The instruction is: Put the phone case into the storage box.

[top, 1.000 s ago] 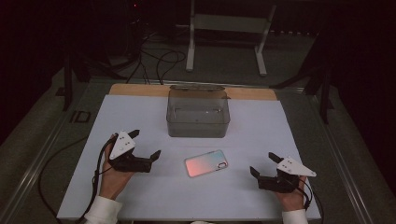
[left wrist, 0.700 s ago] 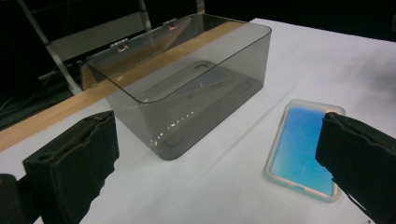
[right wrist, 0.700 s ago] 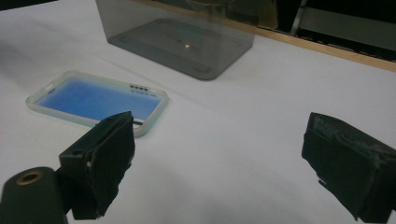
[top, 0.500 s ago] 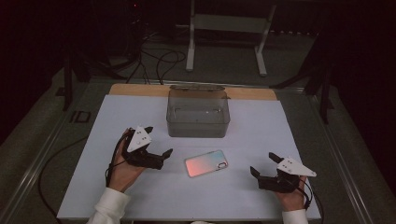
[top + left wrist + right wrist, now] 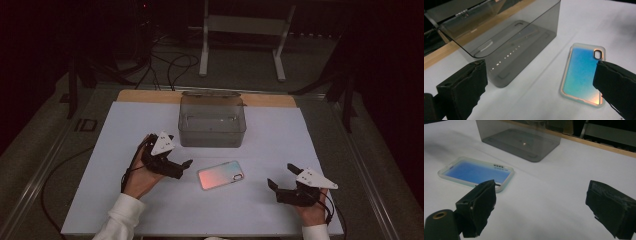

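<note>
A phone case point(image 5: 221, 174) with a pink-to-blue sheen lies flat in the middle of the white mat point(image 5: 280, 135). A smoky clear plastic box point(image 5: 212, 120) stands just behind it. My left gripper point(image 5: 182, 167) is open just left of the case, jaws pointing toward it. In the left gripper view the case point(image 5: 581, 75) lies ahead by the right jaw, the box point(image 5: 506, 37) to its left, and the gripper point(image 5: 540, 85) holds nothing. My right gripper point(image 5: 280, 176) rests open near the mat's front right. Its own view shows the case point(image 5: 476, 173) beyond the left jaw, with the gripper point(image 5: 544, 205) wide apart and empty.
A wooden strip point(image 5: 145, 96) runs along the mat's back edge. Behind the table stand a metal frame point(image 5: 240, 30) and loose cables point(image 5: 175, 65) on the floor. Bare mat lies between the case and the right gripper.
My left gripper has moved right and slightly forward, closing in on the phone case. The right gripper, the case and the box have not moved.
</note>
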`<action>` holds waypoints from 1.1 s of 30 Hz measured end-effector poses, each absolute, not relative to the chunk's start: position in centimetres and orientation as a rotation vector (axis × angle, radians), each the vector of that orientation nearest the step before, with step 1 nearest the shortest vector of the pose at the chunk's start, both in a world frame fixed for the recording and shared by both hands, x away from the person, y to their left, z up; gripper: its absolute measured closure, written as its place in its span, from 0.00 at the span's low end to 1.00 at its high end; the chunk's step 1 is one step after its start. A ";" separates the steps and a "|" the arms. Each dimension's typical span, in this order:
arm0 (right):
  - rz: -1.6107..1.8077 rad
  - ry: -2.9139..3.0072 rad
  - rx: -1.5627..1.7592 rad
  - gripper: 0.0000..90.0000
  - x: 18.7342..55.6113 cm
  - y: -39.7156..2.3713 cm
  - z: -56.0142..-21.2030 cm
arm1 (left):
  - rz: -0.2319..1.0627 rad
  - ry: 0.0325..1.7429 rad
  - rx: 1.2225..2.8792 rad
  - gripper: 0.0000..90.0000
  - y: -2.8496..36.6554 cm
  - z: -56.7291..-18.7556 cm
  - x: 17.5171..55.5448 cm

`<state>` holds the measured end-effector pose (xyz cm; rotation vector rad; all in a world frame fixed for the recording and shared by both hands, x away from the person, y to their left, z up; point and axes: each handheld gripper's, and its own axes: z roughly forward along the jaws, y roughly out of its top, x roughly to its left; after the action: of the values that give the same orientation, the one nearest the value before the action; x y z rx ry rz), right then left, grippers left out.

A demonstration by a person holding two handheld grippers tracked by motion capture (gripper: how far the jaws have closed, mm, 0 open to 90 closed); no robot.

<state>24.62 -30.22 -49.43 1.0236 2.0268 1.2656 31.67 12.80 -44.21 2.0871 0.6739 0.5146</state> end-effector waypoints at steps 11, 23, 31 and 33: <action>1.267 2.031 1.024 0.11 24.6 -30.2 -49.4 | 0.490 0.658 2.133 0.00 11.6 -44.4 32.4; 1.265 2.037 1.024 0.11 24.7 -30.2 -49.5 | 0.501 0.637 2.182 0.00 10.4 -44.8 33.0; 1.265 2.038 1.022 0.11 24.7 -30.2 -49.5 | 0.474 0.628 2.228 0.00 9.7 -45.1 33.6; 1.265 2.039 1.021 0.11 24.7 -30.2 -49.5 | 0.465 0.624 2.242 0.00 9.5 -45.1 33.7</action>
<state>24.73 -30.21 -49.55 1.0214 2.0389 1.2649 33.73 9.47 -45.15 2.2415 0.6241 0.4647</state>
